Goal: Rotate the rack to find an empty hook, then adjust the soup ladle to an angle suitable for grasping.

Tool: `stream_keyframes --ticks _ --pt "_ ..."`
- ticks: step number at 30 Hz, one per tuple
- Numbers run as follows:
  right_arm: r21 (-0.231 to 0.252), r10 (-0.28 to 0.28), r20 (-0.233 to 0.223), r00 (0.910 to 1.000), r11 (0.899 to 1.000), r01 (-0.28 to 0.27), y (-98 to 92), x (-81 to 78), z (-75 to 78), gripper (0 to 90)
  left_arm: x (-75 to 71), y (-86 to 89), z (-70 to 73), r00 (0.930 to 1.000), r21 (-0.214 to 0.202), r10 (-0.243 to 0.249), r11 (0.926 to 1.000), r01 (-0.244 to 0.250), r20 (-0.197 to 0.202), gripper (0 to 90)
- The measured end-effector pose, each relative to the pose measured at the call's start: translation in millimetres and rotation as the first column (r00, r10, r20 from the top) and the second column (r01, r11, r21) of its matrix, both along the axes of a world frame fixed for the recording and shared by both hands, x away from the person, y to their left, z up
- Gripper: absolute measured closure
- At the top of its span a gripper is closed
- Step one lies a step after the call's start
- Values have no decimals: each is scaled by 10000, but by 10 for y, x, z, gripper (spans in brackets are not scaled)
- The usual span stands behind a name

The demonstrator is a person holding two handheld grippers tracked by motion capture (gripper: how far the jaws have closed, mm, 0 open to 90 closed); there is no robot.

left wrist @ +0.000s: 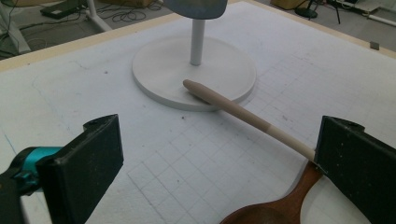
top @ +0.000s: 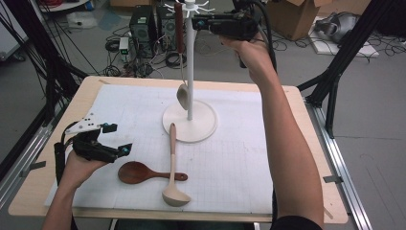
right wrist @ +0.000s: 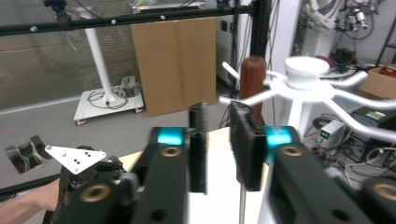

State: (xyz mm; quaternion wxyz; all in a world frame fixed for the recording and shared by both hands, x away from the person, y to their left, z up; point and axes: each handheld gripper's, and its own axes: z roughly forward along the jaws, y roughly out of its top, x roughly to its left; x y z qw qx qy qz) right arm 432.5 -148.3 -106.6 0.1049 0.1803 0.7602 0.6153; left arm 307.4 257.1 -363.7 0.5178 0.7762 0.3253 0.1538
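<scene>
Dark-handled ladle [top: 181, 57] hanging upright from a hook at the top of the white utensil stand [top: 189, 72]: brown wooden grip uppermost, thin metal shaft below, pale bowl low beside the stand's pole, clear of the round base. Handle top just beyond slightly parted tongs in the right gripper view.

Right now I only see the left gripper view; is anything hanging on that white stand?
Observer: Yes, a brown-handled ladle hangs from a top hook of the stand.
Operator: Where's the right gripper?
Observer: The right gripper is beside that handle's top, jaws apart, nothing between them.
Operator: And the pale handle?
Observer: It belongs to a pale ladle, bowl near the table's front edge, crossing the wooden spoon's handle.
</scene>
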Motion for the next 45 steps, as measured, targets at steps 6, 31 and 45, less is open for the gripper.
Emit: stream_keyframes --ticks 6,31,45 --pt "200 -345 -290 9990 9992 351 -144 -122 -132 503 -1 18 2 10000 -6 -7 10000 7 -2 17" --pt "-829 -338 -938 9950 9962 260 -226 -602 -1112 289 -15 -49 -10 9989 66 -465 9989 465 23 85" --pt "-1328 -355 -1523 9877 9910 152 -101 -721 -1597 284 -13 -48 -23 9986 138 -535 9985 535 -4 125"
